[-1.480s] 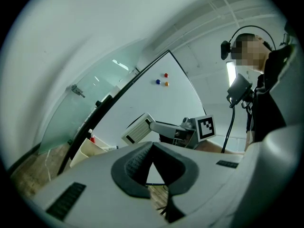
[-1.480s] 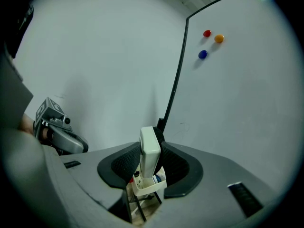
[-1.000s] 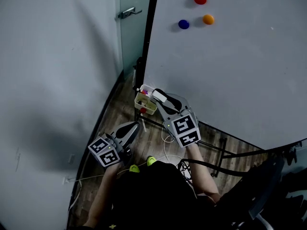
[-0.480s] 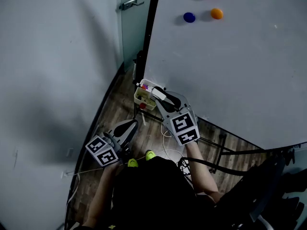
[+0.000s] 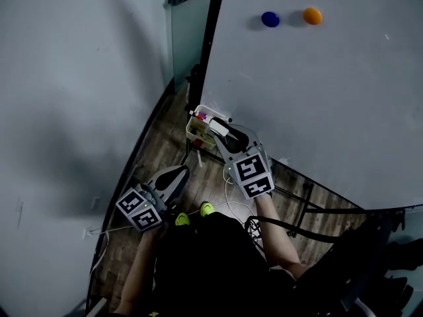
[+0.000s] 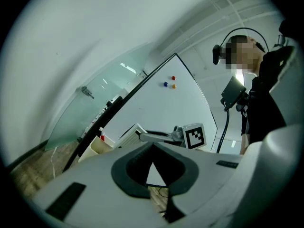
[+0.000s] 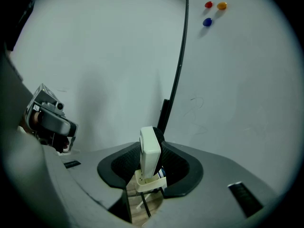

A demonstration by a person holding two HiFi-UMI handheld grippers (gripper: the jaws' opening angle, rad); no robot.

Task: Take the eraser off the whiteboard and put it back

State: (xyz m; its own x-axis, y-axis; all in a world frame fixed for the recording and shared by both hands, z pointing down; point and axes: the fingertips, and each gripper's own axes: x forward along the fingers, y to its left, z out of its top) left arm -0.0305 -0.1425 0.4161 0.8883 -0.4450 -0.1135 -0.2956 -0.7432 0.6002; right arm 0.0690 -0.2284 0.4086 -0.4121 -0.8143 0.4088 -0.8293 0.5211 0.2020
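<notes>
Eraser (image 7: 150,151) handling is judged easy: a light, stiff plastic block with a smooth shell, best taken across its flat sides near the middle. It is pinched in that way, on edge, by the right gripper (image 5: 222,131), which is tilted down over the tray (image 5: 195,135) at the lower corner of the whiteboard (image 5: 317,98). The left gripper (image 5: 180,173) is held low and about level, jaws pressed together, empty.
</notes>
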